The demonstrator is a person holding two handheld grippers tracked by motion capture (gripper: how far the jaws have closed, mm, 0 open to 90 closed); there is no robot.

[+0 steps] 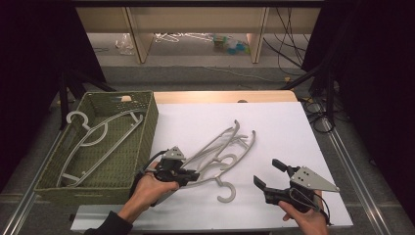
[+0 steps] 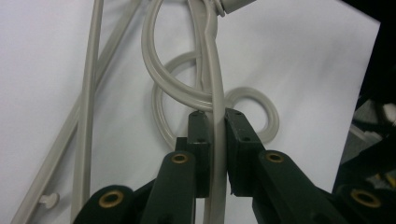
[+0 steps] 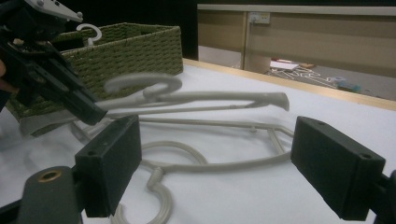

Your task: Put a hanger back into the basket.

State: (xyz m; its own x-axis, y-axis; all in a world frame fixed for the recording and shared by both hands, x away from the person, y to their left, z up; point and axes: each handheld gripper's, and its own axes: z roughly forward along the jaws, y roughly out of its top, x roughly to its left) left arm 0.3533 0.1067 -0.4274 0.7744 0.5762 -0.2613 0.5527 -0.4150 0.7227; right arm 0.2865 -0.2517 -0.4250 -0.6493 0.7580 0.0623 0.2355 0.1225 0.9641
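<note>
A grey hanger (image 2: 215, 79) sits pinched between the jaws of the left gripper (image 1: 188, 175), its far end apparently raised off the white table (image 1: 288, 127) above the other hangers (image 1: 230, 161). The right gripper (image 1: 266, 174) rests nearby, jaws wide apart, holding nothing. A green basket (image 1: 147, 122) stands to the left.

Hanger (image 2: 215, 88) cut off by top edge, basket (image 3: 130, 46) partly behind left gripper (image 3: 88, 109)

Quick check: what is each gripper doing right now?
Left gripper: shut on a light grey plastic hanger, lifted off the white table.
Right gripper: open, holding nothing.
</note>
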